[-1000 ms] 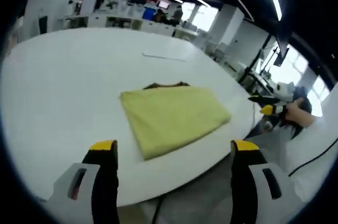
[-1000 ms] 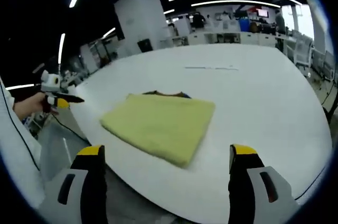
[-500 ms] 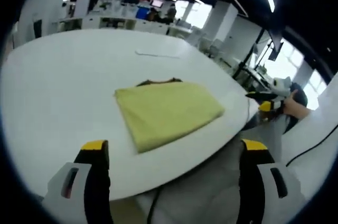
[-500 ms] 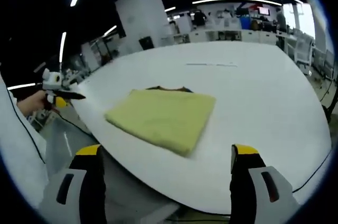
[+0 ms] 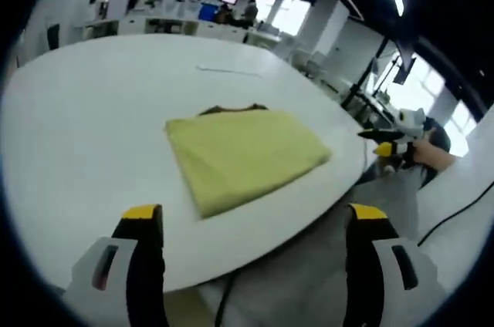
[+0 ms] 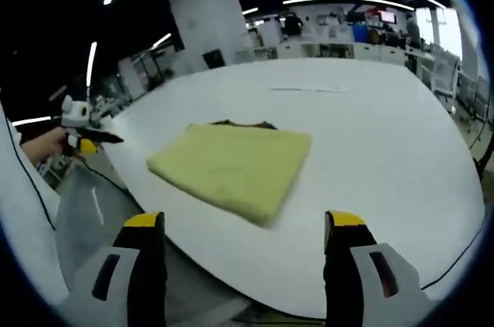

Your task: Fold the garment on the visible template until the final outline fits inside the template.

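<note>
Big open-plan office in the background, desks and ceiling light strips, and up front a wide white counter point(image 5: 77, 126) with the yellow garment point(image 5: 243, 156) lying on it, already folded into a neat rectangle near the close edge. A dark sliver peeks out along its far edge, probably a collar or the template, can't really tell. There's also a thin pale strip point(image 5: 228, 71) farther back on the counter.

Left tongs point(image 5: 255, 223) are spread wide apart with nothing in them, hanging back off the near edge of the counter. Same story for the right tongs point(image 6: 245, 228): jaws apart, empty, well short of the cloth. Each one also shows up at the edge of the other's view, held out to the side by a hand point(image 6: 42, 144).

Compared with a second ago, both views have pulled back and dropped a bit, so more of the counter edge and floor shows, and the garment hasn't moved at all. To me that reads like the folding is done and the person is just backing off. Whether it fits the template outline, I can't confirm.
</note>
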